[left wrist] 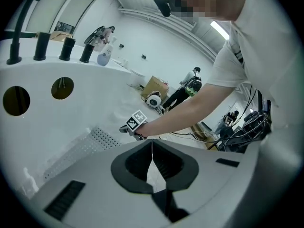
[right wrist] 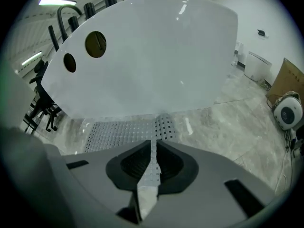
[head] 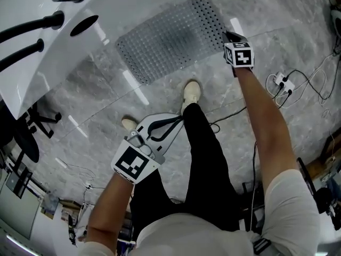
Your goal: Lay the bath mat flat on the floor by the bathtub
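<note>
Left gripper [head: 173,120] close in, held above the person's black-trousered leg [head: 205,164]. Jaws pressed together, nothing between them. Two pale shoes [head: 192,92] planted on grey marbled floor [head: 106,105], just short of the mat.

Bath mat [head: 170,39]: grey, perforated, spread mostly flat on the floor. It lies alongside the white bathtub [head: 106,9], long side toward the tub wall.

Right gripper [head: 233,38] out at arm's reach, at the mat's right-hand end. Its own view shows the jaws clenched on a strip of the mat's edge. That corner is raised off the floor; the rest lies down.

Black taps [head: 32,28] stand on the tub, with dark oval holes [head: 85,24] in its white surface. Off to the right, a white power strip [head: 281,80] and loose cables [head: 314,84] on the floor.
</note>
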The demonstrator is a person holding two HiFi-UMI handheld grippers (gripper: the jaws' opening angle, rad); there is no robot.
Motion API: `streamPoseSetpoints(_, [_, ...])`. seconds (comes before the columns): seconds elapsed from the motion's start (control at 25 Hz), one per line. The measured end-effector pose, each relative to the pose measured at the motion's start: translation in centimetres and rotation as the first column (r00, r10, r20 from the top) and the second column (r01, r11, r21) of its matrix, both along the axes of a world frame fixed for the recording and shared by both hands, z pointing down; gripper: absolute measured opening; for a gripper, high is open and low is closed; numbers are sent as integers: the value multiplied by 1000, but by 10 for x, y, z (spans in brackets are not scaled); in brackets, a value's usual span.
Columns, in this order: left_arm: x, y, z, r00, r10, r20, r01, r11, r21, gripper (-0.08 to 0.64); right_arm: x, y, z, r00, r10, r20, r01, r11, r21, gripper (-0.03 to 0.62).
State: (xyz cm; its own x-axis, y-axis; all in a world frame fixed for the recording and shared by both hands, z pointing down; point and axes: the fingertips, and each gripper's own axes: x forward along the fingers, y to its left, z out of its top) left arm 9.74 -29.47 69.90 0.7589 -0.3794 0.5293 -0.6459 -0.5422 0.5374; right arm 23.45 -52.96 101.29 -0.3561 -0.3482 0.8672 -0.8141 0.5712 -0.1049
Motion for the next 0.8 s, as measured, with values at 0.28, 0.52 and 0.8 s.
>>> streamPoseSetpoints(0.28, [-1,-6,-39,999,30,12,-31,997,69,18,2,36,-50,999,-16,27,17,1000,-24,48])
streamPoseSetpoints(0.52, [-5,9,-80,999,52,18,-53,992,116,18,-16,74,-108,997,-21,79,23,999,-29,44])
streamPoseSetpoints(0.8, [-29,26,-131,1000,20,11,-22,988,153,18,-45,109,-189,992,-37,123,38,999,-11,43])
